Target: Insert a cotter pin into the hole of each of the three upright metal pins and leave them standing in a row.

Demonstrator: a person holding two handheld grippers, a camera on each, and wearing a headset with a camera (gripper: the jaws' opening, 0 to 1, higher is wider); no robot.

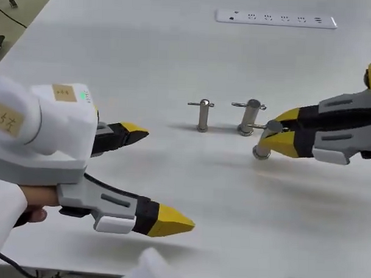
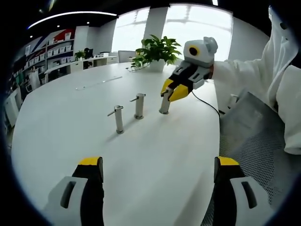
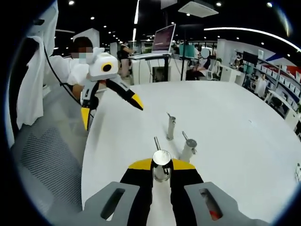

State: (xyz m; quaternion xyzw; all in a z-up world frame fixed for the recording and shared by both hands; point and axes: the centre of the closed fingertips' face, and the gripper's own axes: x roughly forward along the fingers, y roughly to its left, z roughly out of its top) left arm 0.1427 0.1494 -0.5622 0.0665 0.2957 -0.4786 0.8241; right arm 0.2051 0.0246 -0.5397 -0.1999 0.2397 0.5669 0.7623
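Nearest, the left gripper (image 1: 166, 179) hangs with its jaws spread wide and holding nothing, well to the near left of the middle metal pin (image 1: 249, 118). Just at that pin's near right, the right gripper (image 1: 268, 134) is clenched on a third metal pin (image 1: 261, 153). Left of the middle pin stands another metal pin (image 1: 203, 115), each crossed by a cotter pin (image 1: 196, 104), and a power strip (image 1: 276, 19) lies far beyond.

Left gripper (image 1: 169, 179) up close: rounded white housing, grey body, black fingers (image 1: 161, 218) capped in yellow. Tan labels (image 1: 64, 93) with handwriting on top, a small green light (image 1: 83, 97) beside one. Right gripper (image 1: 270, 131) matches: grey shells, black, yellow tips. White sleeve (image 1: 0, 215) at the wrist, and a dark cable (image 2: 207, 102) off the right one.
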